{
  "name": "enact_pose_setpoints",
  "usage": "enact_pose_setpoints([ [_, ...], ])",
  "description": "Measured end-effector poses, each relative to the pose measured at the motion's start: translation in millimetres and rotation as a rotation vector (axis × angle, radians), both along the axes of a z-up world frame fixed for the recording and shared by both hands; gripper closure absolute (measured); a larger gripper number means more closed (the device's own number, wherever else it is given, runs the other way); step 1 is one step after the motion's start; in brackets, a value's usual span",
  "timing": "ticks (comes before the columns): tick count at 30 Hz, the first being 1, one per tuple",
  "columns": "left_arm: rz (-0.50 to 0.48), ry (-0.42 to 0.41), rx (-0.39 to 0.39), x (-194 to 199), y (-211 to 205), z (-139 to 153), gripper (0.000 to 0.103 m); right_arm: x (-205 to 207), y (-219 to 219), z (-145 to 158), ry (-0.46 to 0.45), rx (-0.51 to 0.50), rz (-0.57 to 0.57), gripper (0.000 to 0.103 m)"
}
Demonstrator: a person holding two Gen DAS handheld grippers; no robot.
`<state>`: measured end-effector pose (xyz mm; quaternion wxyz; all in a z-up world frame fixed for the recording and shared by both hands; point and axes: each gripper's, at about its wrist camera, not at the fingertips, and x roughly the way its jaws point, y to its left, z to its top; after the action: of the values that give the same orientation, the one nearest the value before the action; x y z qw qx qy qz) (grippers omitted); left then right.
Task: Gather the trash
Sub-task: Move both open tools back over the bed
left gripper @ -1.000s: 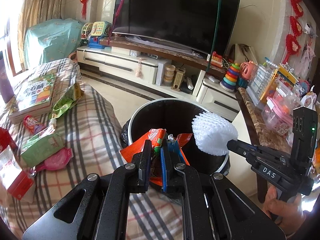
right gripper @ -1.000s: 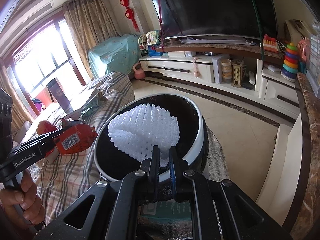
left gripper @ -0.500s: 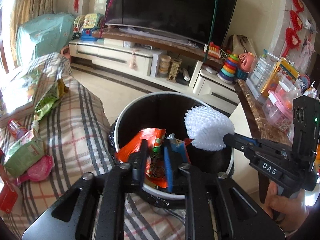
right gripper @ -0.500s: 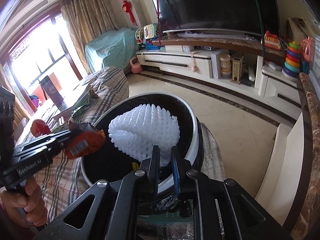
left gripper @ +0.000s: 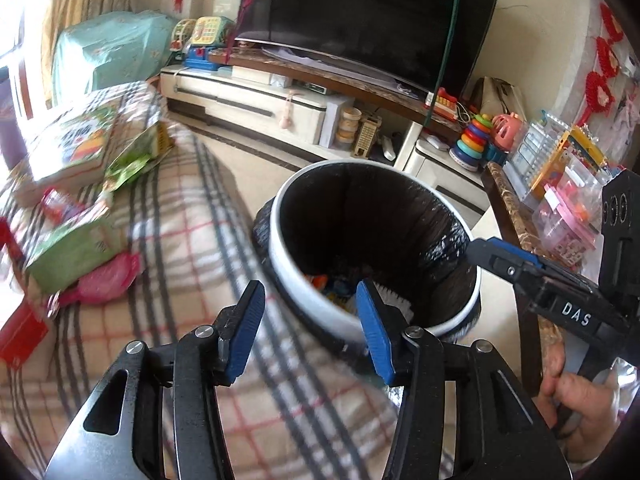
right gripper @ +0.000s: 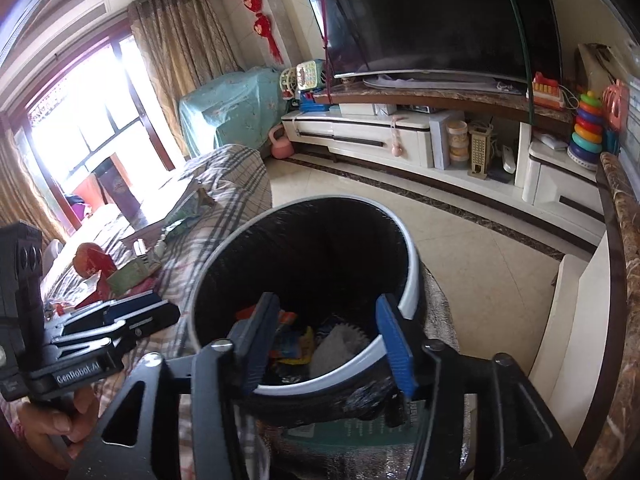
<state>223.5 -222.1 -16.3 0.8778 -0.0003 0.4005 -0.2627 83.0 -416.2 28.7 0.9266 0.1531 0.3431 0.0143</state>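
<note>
The left claw [left gripper: 310, 320] hangs over the near rim of the bin, its blue-padded jaws apart with nothing between them; they have just been opening. The right claw [right gripper: 326, 336] sits likewise above the bin's near edge, jaws spread and empty, and has also just been opening. Each claw is gripped by a hand: the right hand [left gripper: 576, 400] shows at the lower right of the left view, the left hand [right gripper: 52, 420] at the lower left of the right view.

Below them stands the round bin [right gripper: 412, 284], white-rimmed and lined with a black bag. At its bottom lie the white foam net [right gripper: 340, 342] and the orange wrapper [right gripper: 248, 314] among other coloured scraps.

Beside the bin, a plaid blanket [left gripper: 192, 216] carries more litter: a green packet [left gripper: 72, 256], a pink wrapper [left gripper: 108, 284], a red packet [left gripper: 20, 336], and further back a picture book [left gripper: 76, 148].

Beyond, across the tiled floor, a television [right gripper: 432, 20] stands on a long low cabinet [right gripper: 360, 136].
</note>
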Motion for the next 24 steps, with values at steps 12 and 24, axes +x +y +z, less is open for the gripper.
enact_pose_setpoints([
  [12,0.125,0.008,-0.018,-37.1,71.2,-2.8,0.051,-8.0,52.5,6.0,-0.034,0.044,0.095,0.02],
  [24,0.286,0.047,-0.056,-62.8,142.8,-18.7,0.049,-13.8,104.9,-1.8,-0.023,0.063,0.188,0.009],
])
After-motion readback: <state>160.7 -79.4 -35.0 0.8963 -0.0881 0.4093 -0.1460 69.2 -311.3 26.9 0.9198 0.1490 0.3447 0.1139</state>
